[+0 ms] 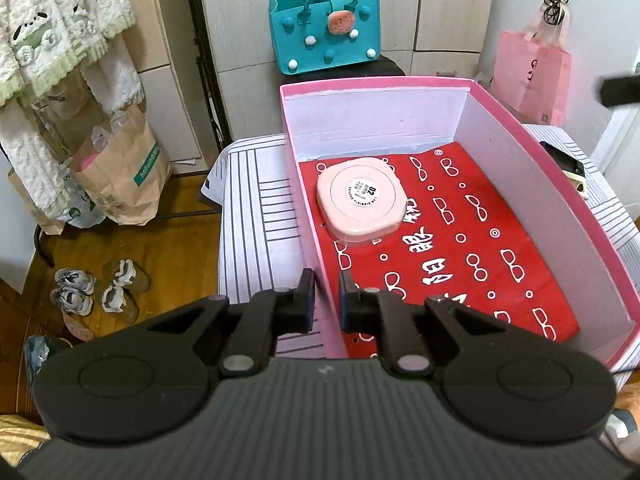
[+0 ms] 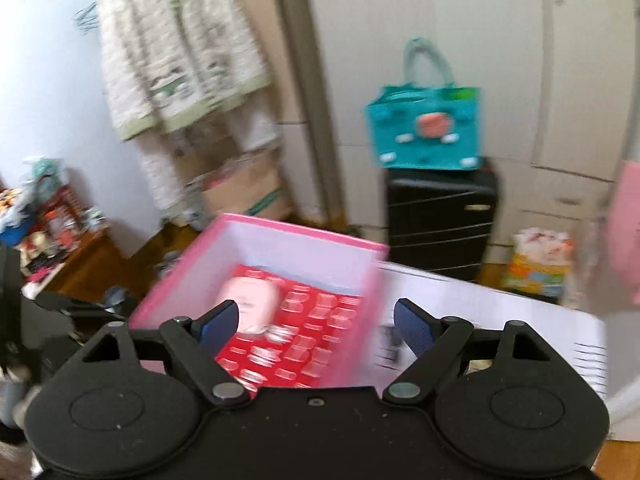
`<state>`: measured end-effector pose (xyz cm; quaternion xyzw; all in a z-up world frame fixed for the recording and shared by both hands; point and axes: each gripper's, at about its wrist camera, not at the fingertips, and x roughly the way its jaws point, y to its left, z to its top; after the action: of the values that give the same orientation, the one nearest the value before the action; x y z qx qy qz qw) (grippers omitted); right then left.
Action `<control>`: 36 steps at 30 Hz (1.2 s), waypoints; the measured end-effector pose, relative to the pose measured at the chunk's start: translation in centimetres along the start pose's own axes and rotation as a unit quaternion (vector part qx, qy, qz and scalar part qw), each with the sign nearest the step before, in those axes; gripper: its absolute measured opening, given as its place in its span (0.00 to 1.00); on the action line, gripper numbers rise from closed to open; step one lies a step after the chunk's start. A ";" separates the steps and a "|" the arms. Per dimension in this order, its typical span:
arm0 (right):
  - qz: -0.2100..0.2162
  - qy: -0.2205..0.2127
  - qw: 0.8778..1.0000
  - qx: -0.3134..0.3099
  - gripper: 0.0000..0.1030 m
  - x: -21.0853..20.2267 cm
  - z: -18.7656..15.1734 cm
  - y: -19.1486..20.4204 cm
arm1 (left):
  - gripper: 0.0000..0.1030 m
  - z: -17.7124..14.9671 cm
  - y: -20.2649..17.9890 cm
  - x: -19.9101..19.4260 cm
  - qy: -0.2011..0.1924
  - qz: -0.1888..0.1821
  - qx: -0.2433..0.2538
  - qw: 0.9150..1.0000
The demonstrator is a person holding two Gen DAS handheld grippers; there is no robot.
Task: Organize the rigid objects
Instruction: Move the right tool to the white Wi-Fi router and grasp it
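Note:
A pink box [image 1: 552, 160] with white inner walls and a red patterned lining stands on a striped tablecloth. A pale pink square compact case [image 1: 360, 202] lies inside it at the far left. My left gripper [image 1: 326, 300] is shut on the box's near left wall, one finger on each side of it. In the blurred right wrist view, my right gripper [image 2: 316, 322] is open and empty above the box [image 2: 296, 236], with the pink case [image 2: 250, 300] just beyond its left finger.
A teal tote bag [image 1: 324, 32] sits on a black suitcase [image 2: 440, 224] behind the table. A pink shopping bag [image 1: 532, 72] stands at the right. A dark object [image 1: 568, 160] lies on the tablecloth right of the box. Paper bags [image 1: 124, 176] and shoes [image 1: 96, 292] are on the floor at the left.

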<state>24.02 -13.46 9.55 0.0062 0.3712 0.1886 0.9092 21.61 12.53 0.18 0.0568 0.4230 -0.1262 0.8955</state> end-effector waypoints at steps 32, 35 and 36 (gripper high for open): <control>-0.034 0.075 0.988 0.127 0.75 8.0 -12.2 -6.4 | 0.09 -0.1 -0.4 0.0 0.002 0.012 -0.004 1.000; -0.040 0.073 0.989 0.121 0.78 9.0 -12.1 -6.0 | 0.09 -0.2 -0.5 -0.1 0.003 0.011 -0.001 1.000; -0.049 0.068 0.990 0.111 0.79 9.3 -12.0 -5.6 | 0.09 -0.3 -0.4 -0.1 0.003 0.010 -0.003 1.000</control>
<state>23.87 -16.97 -6.29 0.0761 0.4507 0.1014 0.8836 21.22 12.18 0.12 0.0588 0.4255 -0.1163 0.8955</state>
